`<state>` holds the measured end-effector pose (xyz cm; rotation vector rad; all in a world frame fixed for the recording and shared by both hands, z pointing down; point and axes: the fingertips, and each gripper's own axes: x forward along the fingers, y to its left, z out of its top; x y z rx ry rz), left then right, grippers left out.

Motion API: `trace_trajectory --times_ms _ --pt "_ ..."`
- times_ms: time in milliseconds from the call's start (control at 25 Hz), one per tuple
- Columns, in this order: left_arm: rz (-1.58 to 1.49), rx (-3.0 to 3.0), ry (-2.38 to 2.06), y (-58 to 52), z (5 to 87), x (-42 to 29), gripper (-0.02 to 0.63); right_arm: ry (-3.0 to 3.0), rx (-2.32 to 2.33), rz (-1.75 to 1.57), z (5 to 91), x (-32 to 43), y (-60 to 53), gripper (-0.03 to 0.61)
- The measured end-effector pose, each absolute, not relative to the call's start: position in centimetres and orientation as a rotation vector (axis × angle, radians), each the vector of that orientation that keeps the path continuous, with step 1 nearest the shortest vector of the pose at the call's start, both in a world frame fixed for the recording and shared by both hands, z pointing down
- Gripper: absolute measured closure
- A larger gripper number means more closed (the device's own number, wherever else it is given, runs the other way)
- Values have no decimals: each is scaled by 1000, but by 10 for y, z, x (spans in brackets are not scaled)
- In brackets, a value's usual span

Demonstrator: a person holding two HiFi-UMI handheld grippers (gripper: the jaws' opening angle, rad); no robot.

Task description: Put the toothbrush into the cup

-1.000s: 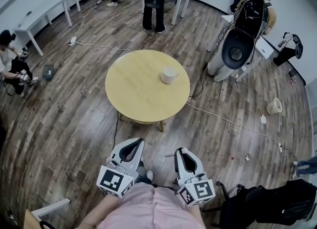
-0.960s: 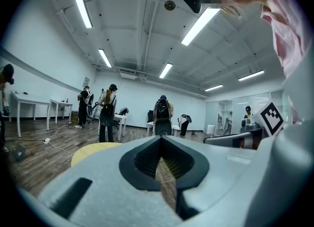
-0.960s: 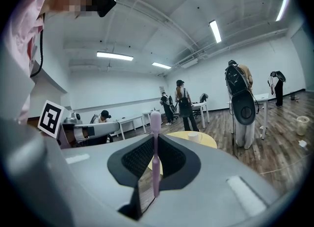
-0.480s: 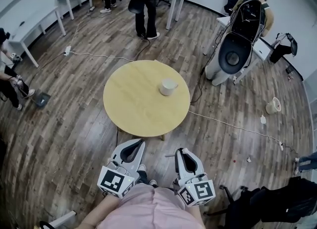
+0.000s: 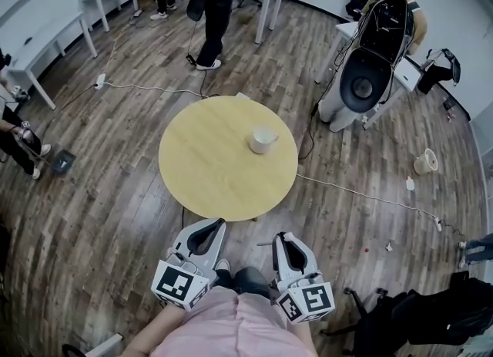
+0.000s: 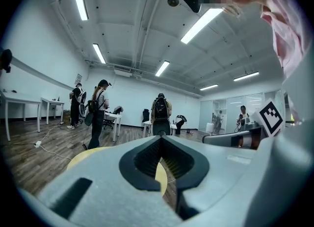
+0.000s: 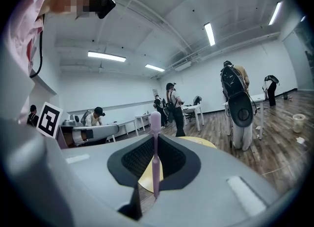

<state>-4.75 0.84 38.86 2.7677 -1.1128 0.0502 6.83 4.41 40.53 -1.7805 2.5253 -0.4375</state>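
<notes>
Right gripper [image 7: 156, 140] is pinching the toothbrush [image 7: 155, 123] upright; left gripper [image 6: 160, 140] is hanging pressed together, empty. The thin handle could be swivelling at entry, toppling the cup [image 5: 263, 139].

Pink shirt [image 5: 231, 323] worn. The left gripper [image 5: 212, 225] and right gripper [image 5: 281, 237]: pale grey shells, black-lined jaws, white rear cubes bearing black square markers.

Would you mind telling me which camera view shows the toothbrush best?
The right gripper view: the pink toothbrush stands upright, clamped in the right tongs. The head view gives at most a sliver; the left gripper view shows none of it.
</notes>
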Motion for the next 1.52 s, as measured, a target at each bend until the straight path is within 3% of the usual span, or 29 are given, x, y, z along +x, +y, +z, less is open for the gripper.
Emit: trace_trajectory --times_ms 920,1520 --pt "11 2722 -1219 -66 380 23 617 2623 -1671 -424 400 137 -46 545" --pt "-5 2692 -1257 -105 389 28 617 2646 -1661 -437 409 145 -84 545"
